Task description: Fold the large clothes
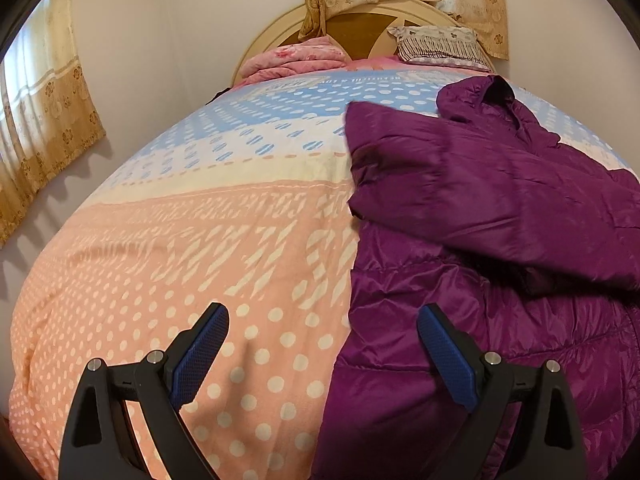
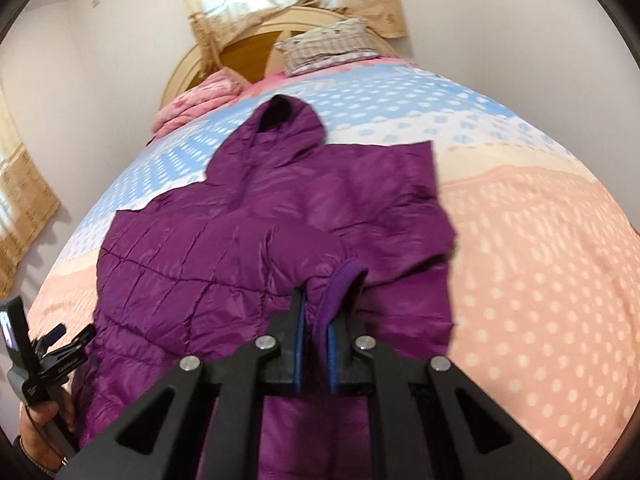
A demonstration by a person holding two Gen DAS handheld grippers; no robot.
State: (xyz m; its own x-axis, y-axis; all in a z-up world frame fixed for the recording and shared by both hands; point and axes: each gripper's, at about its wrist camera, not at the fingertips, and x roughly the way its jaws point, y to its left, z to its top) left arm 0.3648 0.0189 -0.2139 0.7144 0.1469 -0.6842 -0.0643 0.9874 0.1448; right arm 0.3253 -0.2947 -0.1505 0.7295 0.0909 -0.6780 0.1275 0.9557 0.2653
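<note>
With right gripper (image 2: pixel 331 304) clamped on the sleeve cuff (image 2: pixel 344 280) of the purple jacket (image 2: pixel 224 240) spread mid-frame on the bed (image 2: pixel 540 280), carry sleeve across the body, keeping left gripper (image 1: pixel 322 332) spread, empty, low at jacket edge.

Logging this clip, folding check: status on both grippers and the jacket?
Left gripper open, empty, over bedspread. Right gripper shut on sleeve cuff of purple jacket, sleeve drawn across body. Nothing in the way.

A purple jacket (image 2: pixel 224 248) is spread over the bed (image 2: pixel 540 264) — its sleeve cuff (image 2: pixel 340 292) gets pinched by the right gripper (image 2: pixel 330 292).
</note>
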